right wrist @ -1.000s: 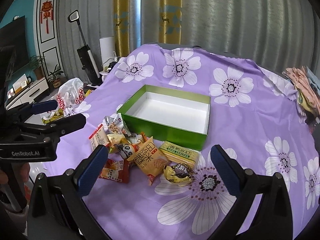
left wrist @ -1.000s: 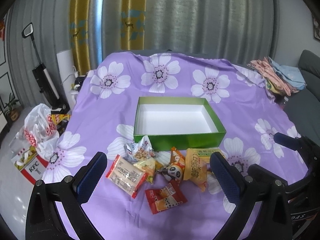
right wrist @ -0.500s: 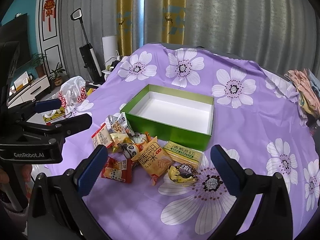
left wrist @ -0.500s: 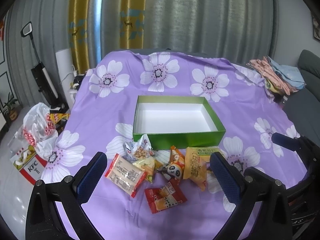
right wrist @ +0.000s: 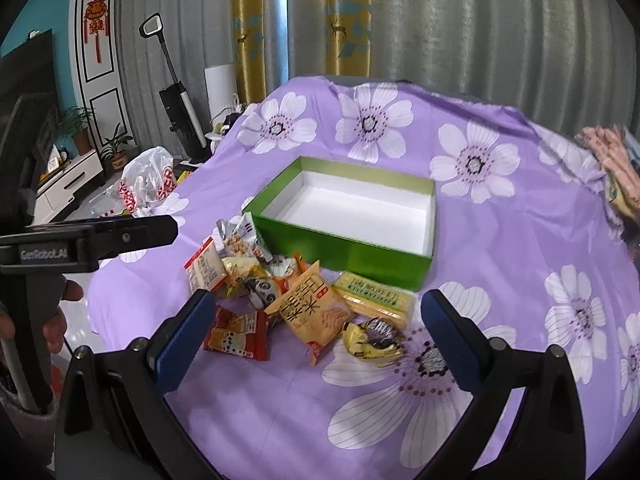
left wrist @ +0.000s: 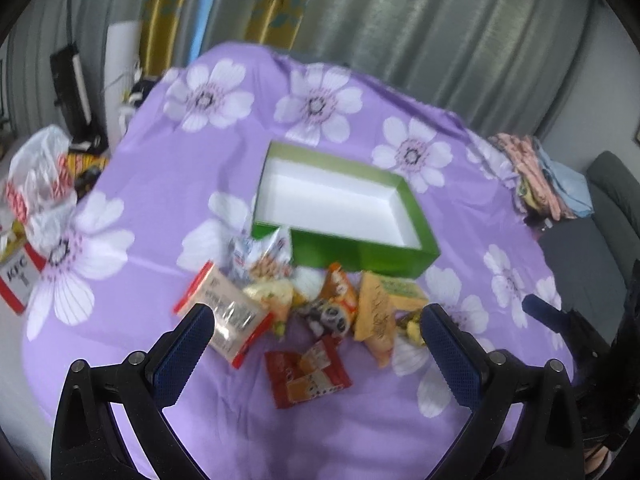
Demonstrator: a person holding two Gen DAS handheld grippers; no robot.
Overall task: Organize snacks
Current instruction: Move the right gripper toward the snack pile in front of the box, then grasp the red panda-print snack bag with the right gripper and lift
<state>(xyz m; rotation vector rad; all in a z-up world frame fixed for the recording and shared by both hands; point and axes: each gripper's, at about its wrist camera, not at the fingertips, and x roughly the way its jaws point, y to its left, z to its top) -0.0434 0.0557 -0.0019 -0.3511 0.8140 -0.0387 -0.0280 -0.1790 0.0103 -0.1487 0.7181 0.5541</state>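
An empty green box with a white inside sits on the purple flowered cloth; it also shows in the right wrist view. Several snack packets lie in a heap in front of it: a red packet, an orange packet, a yellow-green bar, a panda packet, a white-and-red packet. My left gripper is open and empty, just above the heap's near side. My right gripper is open and empty, over the heap's near right.
A pile of folded clothes lies at the table's far right edge. A KFC bag and plastic bags sit on the floor to the left. A vacuum stands by the curtains. A grey sofa is at the right.
My left gripper has moved forward and down toward the snack heap and tilted, so the view is blurred. My right gripper has edged a little closer to the heap.
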